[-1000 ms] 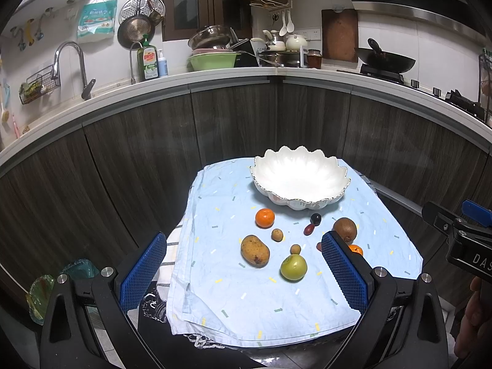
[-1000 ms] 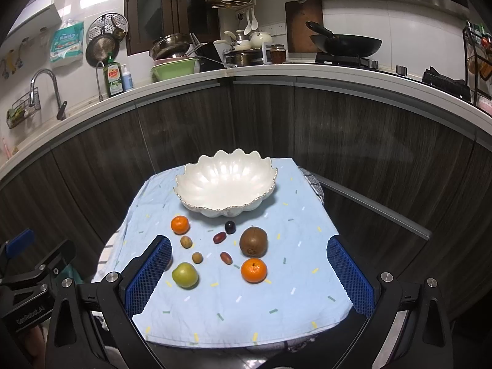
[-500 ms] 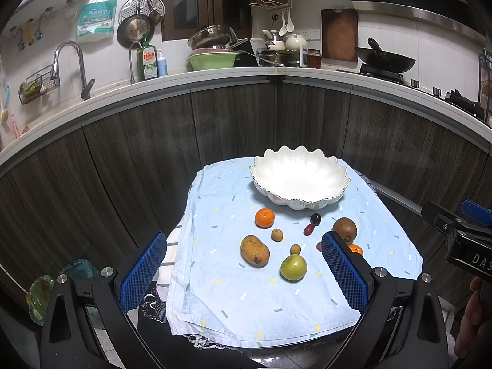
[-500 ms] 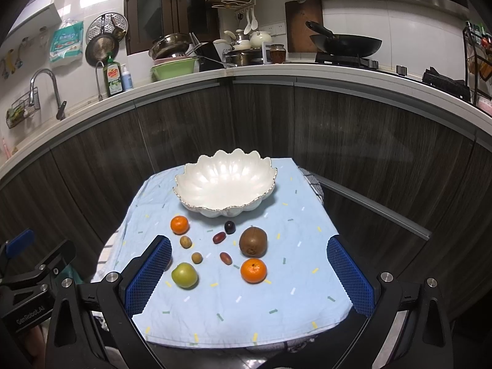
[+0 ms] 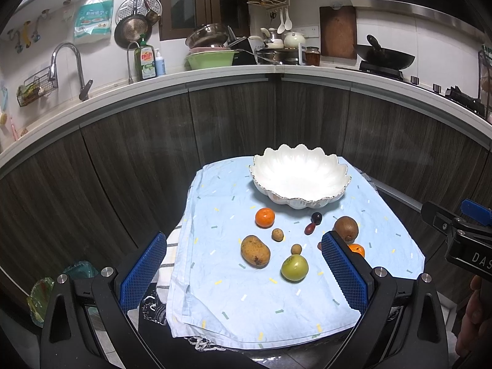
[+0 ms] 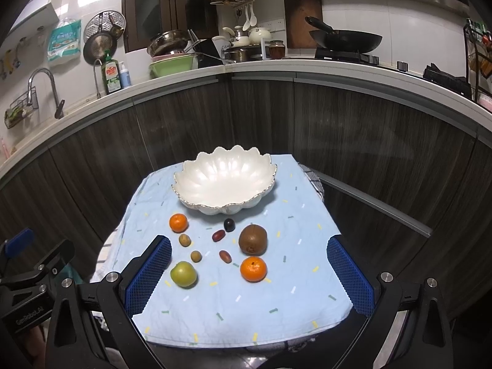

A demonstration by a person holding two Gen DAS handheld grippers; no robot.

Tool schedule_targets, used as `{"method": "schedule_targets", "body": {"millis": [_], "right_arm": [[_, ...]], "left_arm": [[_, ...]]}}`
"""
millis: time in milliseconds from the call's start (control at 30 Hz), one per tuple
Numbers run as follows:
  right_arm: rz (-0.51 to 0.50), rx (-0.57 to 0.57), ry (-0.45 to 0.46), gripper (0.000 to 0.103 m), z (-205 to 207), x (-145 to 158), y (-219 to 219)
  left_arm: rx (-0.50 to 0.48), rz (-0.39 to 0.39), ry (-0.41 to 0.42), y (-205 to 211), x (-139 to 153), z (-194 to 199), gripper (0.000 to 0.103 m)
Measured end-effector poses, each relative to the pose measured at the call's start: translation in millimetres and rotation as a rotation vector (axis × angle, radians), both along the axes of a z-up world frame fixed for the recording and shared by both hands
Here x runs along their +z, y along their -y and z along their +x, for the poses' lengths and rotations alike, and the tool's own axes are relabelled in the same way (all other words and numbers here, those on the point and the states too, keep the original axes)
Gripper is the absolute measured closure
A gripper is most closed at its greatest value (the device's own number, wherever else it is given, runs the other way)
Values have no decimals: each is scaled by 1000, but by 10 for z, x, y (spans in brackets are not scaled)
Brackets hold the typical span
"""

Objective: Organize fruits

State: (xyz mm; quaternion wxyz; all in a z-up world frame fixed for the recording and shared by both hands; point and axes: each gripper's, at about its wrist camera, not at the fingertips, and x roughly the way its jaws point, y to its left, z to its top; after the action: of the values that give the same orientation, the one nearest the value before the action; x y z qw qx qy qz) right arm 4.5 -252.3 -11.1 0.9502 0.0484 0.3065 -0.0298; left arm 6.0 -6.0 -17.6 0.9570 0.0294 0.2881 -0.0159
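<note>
A white scalloped bowl stands empty at the far side of a small table under a light blue cloth. In front of it lie loose fruits: two tangerines, a kiwi, a green apple, a mango, small brown longans, red dates and a dark grape. My left gripper and my right gripper are both open and empty, held above the near table edge.
A dark wood cabinet front curves behind the table, topped by a white counter with sink tap, dish soap, pots and a wok. A checked towel hangs under the cloth at the left edge.
</note>
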Motion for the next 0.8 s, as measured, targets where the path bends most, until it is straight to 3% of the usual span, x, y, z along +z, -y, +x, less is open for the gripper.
{"method": "schedule_targets", "body": {"millis": [800], "right_arm": [[-34,2,-14,1,237,-23,-13]], "left_arm": [[-7,64,-15,33,-34,236,1]]}}
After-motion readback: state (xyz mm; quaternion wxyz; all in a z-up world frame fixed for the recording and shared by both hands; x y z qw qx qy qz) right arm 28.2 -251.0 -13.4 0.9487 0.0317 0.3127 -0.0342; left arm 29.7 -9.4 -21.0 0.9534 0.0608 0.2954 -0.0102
